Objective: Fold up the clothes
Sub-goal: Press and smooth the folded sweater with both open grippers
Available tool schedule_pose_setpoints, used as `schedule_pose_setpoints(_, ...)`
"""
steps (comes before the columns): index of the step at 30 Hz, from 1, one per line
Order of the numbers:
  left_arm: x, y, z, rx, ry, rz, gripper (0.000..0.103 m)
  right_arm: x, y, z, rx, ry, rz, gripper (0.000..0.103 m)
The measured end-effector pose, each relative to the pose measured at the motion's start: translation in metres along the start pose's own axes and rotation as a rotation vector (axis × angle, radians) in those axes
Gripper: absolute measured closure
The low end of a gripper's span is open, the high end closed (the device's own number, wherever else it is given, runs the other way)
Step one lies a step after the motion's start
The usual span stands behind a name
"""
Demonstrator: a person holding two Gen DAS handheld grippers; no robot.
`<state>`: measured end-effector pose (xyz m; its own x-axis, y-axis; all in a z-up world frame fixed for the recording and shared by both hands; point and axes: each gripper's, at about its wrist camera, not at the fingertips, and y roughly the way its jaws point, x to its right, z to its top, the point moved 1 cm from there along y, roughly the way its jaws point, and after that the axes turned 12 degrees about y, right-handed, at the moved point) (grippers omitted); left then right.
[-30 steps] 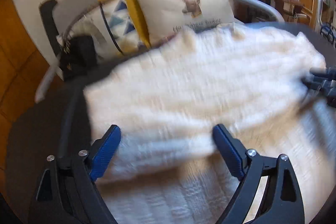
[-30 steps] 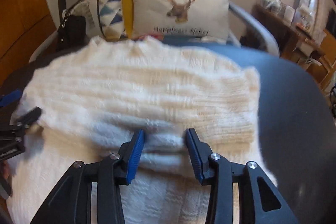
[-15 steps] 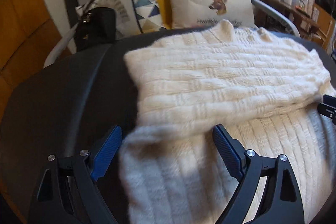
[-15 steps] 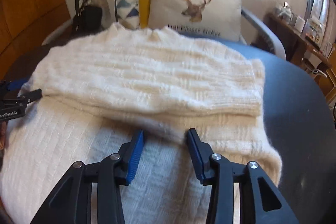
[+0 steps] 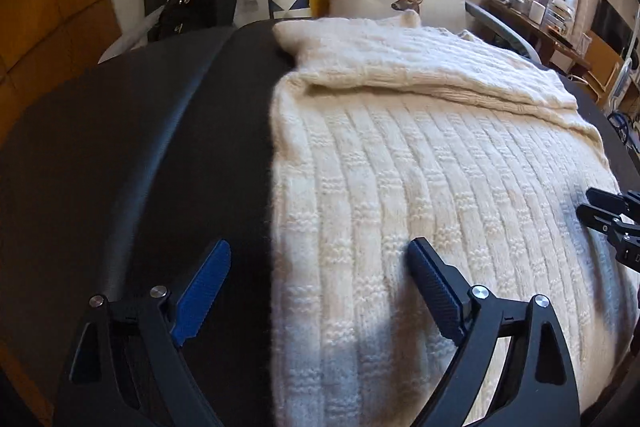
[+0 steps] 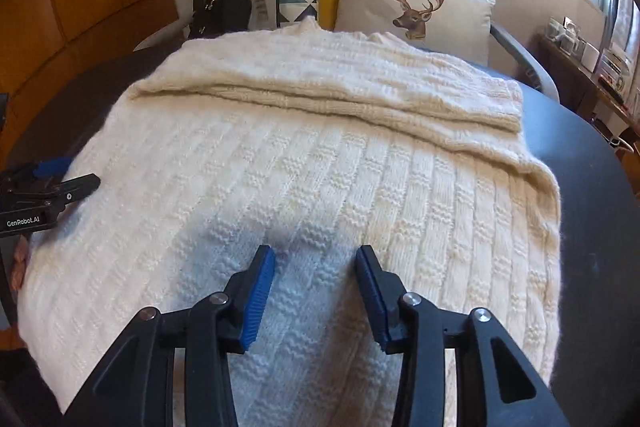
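A: Starting at our left tool (image 5: pixel 316 291): its jaws are spread wide, and nothing is pinched. One blue pad hangs over the dark worktop (image 5: pixel 120 155), the other over the left edge of the cream sweater (image 5: pixel 420 167).

B: And our right tool (image 6: pixel 316 291) stands partly spread, empty as well, above the ribbed knit near the middle of the near half. Both pads are clear of the wool.

A: A second ago the far part of the sweater lay right under our pads, blurred. Now we have both drawn back toward the near edge, and the folded band (image 6: pixel 320 87) lies settled across the far part of the sweater, doubled over the body.

B: So we judge that fold as placed and let go. What is left, in our view, is the long near half, which wants folding next.

A: What does each view give us that the other lacks? The left view shows the bare worktop to the left of the sweater and the sweater's straight left edge.

B: The right view shows the right edge and its rounded corner (image 6: pixel 548 183), which looks a little uneven. It also shows the left tool from the side, at the picture's left edge. Both views catch the chair with the deer cushion (image 6: pixel 412 11) beyond the worktop.
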<state>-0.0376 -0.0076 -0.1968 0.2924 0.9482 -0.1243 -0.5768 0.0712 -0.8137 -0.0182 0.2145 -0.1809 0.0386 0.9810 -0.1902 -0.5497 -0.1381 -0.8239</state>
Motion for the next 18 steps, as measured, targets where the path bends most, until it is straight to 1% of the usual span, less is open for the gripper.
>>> schedule_pose_setpoints(1,-0.004,-0.008,-0.002,0.019,-0.020,0.000,0.011,0.001,-0.005,0.001,-0.003,0.014,0.003,0.060)
schedule_pose_setpoints(2,-0.007,-0.017,-0.004,0.038,-0.040,-0.001,0.011,0.002,-0.013,-0.001,0.012,0.016,0.017,0.060)
schedule_pose_setpoints(3,-0.010,-0.025,-0.006,0.056,-0.056,-0.001,0.011,0.001,-0.021,-0.005,0.019,0.011,0.041,0.060)
schedule_pose_setpoints(4,-0.010,-0.034,-0.010,0.074,-0.055,-0.002,0.011,0.000,-0.029,-0.009,0.025,0.004,0.068,0.060)
schedule_pose_setpoints(5,-0.009,-0.044,-0.015,0.099,-0.051,-0.009,0.011,-0.001,-0.036,-0.016,0.027,0.000,0.078,0.060)
schedule_pose_setpoints(7,0.001,-0.059,-0.028,0.116,-0.014,-0.047,0.011,-0.002,-0.046,-0.032,0.021,-0.008,0.092,0.060)
schedule_pose_setpoints(8,0.008,-0.061,-0.034,0.113,0.019,-0.058,0.011,-0.002,-0.042,-0.041,-0.015,-0.005,0.083,0.060)
schedule_pose_setpoints(9,0.018,-0.058,-0.041,0.088,0.074,-0.033,0.011,-0.002,-0.037,-0.050,-0.055,0.000,0.070,0.060)
schedule_pose_setpoints(11,0.035,-0.052,-0.053,0.042,0.167,0.010,0.011,0.003,-0.039,-0.063,-0.039,-0.004,0.056,0.060)
schedule_pose_setpoints(13,0.030,-0.052,-0.057,0.036,0.124,-0.005,0.011,0.008,-0.045,-0.071,-0.025,-0.002,0.042,0.061)
schedule_pose_setpoints(15,0.026,-0.053,-0.060,0.035,0.084,-0.017,0.011,0.007,-0.050,-0.066,-0.037,0.028,0.044,0.061)
schedule_pose_setpoints(16,0.024,-0.058,-0.057,0.056,0.073,-0.011,0.011,0.007,-0.053,-0.063,-0.044,0.044,0.046,0.061)
schedule_pose_setpoints(18,0.023,-0.066,-0.048,0.099,0.070,-0.011,0.011,-0.004,-0.059,-0.054,-0.014,0.028,0.074,0.061)
